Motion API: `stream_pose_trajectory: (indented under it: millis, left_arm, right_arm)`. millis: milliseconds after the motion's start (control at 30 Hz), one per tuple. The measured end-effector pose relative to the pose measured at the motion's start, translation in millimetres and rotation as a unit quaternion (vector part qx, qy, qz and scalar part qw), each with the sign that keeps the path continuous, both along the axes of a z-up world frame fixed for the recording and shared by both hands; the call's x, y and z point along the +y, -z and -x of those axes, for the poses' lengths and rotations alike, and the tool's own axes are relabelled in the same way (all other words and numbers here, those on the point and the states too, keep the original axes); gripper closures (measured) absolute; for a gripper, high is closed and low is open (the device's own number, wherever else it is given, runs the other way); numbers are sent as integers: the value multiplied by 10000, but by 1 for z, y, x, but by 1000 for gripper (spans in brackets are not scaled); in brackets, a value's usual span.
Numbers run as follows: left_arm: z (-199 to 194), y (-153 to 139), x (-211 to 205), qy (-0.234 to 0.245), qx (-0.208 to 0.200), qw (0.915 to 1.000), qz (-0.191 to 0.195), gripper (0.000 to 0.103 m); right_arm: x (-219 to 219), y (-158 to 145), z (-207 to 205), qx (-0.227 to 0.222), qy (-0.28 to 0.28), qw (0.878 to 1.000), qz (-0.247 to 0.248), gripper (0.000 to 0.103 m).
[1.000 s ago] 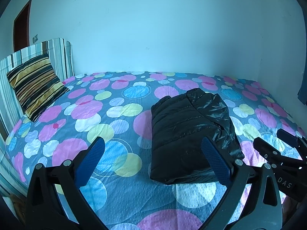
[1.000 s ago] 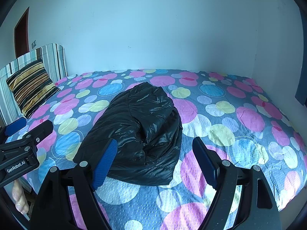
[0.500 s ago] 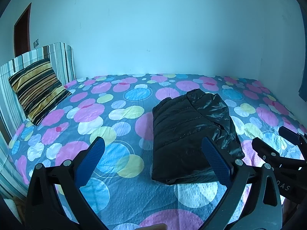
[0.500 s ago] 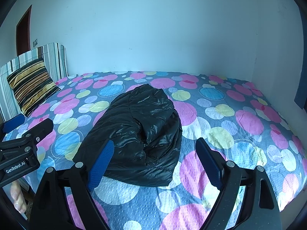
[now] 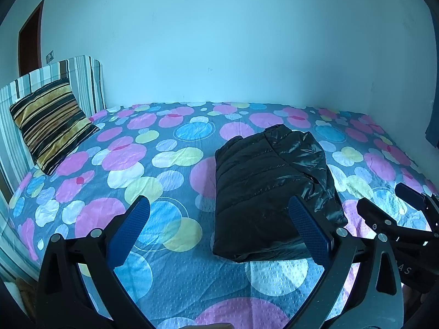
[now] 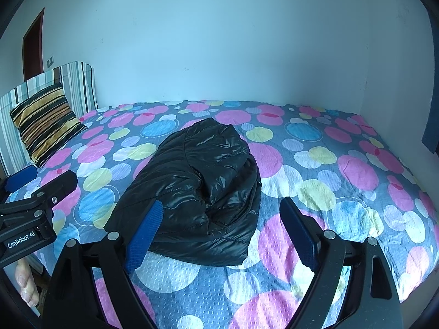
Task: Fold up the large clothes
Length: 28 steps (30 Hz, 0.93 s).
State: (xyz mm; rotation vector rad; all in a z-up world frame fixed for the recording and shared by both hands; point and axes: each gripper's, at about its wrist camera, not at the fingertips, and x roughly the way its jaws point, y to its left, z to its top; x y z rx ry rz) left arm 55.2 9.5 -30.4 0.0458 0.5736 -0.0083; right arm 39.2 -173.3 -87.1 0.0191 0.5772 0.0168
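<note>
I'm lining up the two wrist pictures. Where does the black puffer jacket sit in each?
Left wrist: black puffer jacket, folded, right of centre on the bedspread.
Right wrist: the jacket lies just left of centre.
Shared landmark: striped pillow at the far left in both.

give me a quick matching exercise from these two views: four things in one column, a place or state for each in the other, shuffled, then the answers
Things
1. black puffer jacket
2. striped cushion
3. left claw
4. dark door

Places or states
A. leaning on the striped headboard at the bed's left end
B. in the wall at far left, behind the headboard
C. folded in a compact bundle on the dotted bedspread
D. open, holding nothing, near the bed's front edge

Pairs: 1-C, 2-A, 3-D, 4-B
</note>
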Motion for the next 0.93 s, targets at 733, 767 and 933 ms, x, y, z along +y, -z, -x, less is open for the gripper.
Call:
stream_pose_trajectory:
  millis: [733, 767, 933]
  left_arm:
    - [-15, 13, 5, -27, 161, 9998, 105, 2]
    - [-19, 14, 9, -120, 169, 9997, 97, 2]
    - [-44, 27, 41, -411, 408, 9983, 64, 2]
  right_arm:
    - [-5, 11, -6, 56, -40, 9999, -111, 17]
    - [-7, 10, -6, 37, -35, 9999, -132, 17]
    - [-30, 2, -9, -106, 171, 9995, -245, 17]
